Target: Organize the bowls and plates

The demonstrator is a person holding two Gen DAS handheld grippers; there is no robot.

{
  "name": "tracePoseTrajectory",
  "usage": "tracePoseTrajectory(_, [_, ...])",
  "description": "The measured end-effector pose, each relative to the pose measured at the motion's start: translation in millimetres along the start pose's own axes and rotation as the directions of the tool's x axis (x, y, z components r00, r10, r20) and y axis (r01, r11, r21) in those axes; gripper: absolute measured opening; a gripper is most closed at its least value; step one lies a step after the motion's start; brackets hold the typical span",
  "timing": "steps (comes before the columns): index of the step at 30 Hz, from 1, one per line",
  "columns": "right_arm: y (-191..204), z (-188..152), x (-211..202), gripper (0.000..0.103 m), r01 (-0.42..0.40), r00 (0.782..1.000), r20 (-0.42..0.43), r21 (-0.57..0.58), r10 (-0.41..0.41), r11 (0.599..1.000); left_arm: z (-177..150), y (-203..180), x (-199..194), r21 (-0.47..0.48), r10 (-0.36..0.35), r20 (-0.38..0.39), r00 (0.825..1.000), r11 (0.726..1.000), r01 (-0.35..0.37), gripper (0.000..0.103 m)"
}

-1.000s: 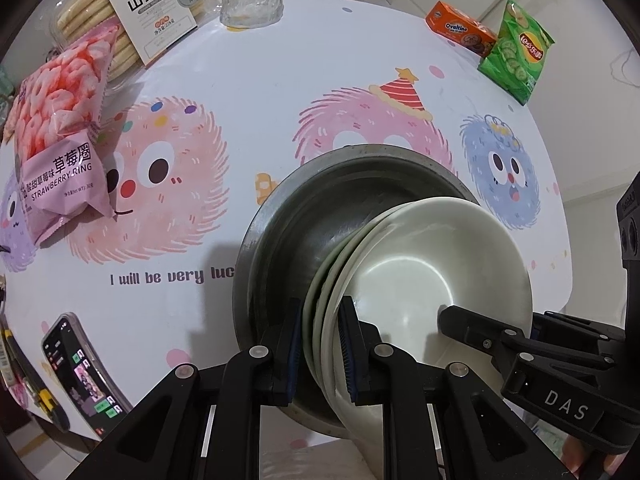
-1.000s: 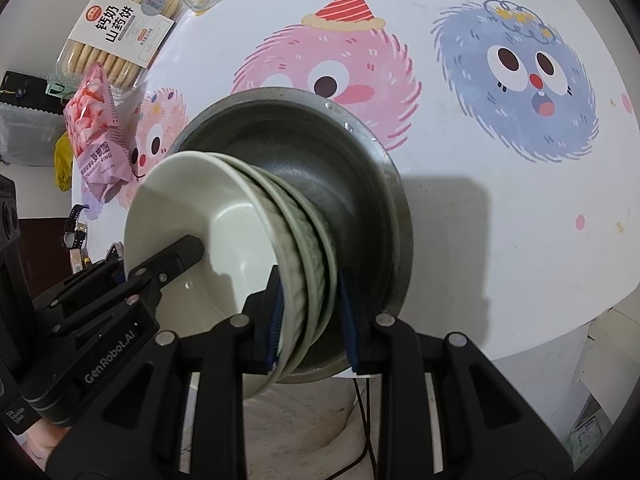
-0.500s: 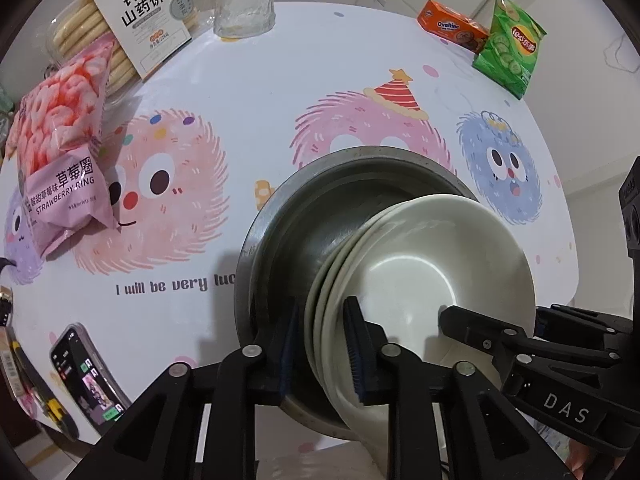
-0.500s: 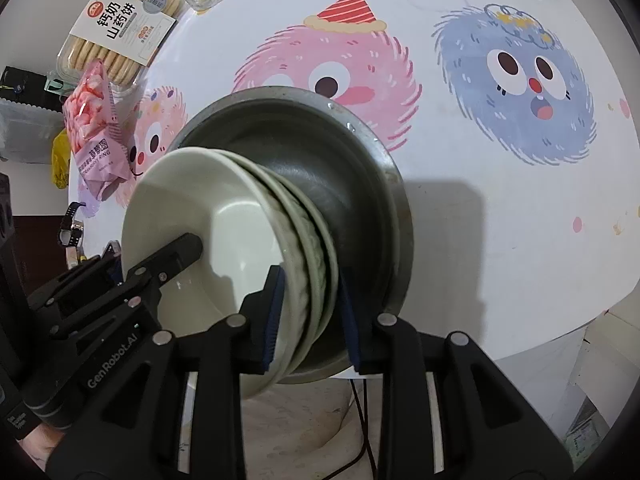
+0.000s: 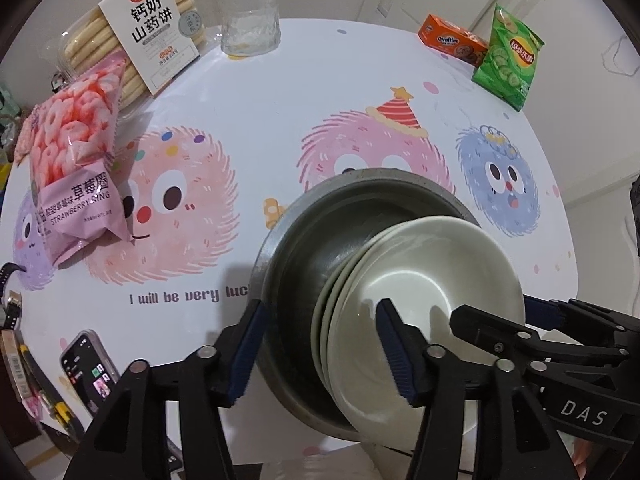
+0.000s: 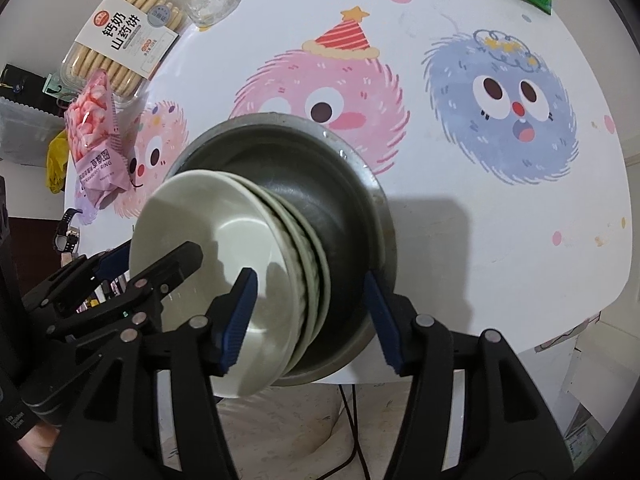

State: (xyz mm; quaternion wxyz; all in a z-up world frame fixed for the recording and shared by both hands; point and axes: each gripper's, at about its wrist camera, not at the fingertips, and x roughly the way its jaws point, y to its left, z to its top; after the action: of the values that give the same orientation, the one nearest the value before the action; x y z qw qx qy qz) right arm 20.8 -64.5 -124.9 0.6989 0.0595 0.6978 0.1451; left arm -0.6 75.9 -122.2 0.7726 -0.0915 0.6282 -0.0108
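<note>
A steel basin (image 5: 292,264) sits near the table's front edge with a stack of white bowls (image 5: 432,272) nested inside it. My left gripper (image 5: 320,320) straddles the left rims of basin and bowls. Its jaws are opening and its pads stand clear of both. My right gripper (image 6: 309,284) straddles the right rims of the white bowls (image 6: 208,224) and the basin (image 6: 344,216). Its jaws are opening too and touch nothing. Each gripper shows in the other's view: the right gripper (image 5: 504,320) and the left gripper (image 6: 152,260), each over the bowls' far rim.
A biscuit pack (image 5: 140,36), a strawberry ring bag (image 5: 76,160) and a glass (image 5: 250,20) stand at the back left. An Ovaltine box (image 5: 452,44) and a green chip bag (image 5: 508,60) sit at the back right. A phone (image 5: 88,364) lies at the front left edge.
Both grippers' jaws have spread wide and let go of the rims of the bowl stack and basin that they clamped. The hands and the dishes have stayed in place.
</note>
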Motion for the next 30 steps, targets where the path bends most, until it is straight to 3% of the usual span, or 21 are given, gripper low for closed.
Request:
tracePoseTrajectory(2, [0,0,-3,0.058,0.001,1.0,0.007,-0.001,-0.001,1.0,0,1,-1,-0.001,0.001,0.005,1.0,1.0,-0.001,0.067])
tracePoseTrajectory(11, [0,0,-13,0.06,0.012,0.999,0.032,-0.009,-0.012,1.0,1,1,-9,0.001,0.016,0.031,0.999,1.0,-0.016,0.072])
tracePoseTrajectory(20, [8,-7,-34,0.06,0.043,0.995,0.093,-0.049,-0.038,0.998,-1,-3,-39,0.03,0.058,0.123,0.991,0.998,-0.063,0.079])
tracePoseTrajectory(30, [24,-36,-74,0.061,0.164,0.964,0.23,-0.109,-0.135,0.98,-19,-17,-76,0.071,0.074,0.189,0.979,0.994,-0.089,0.082])
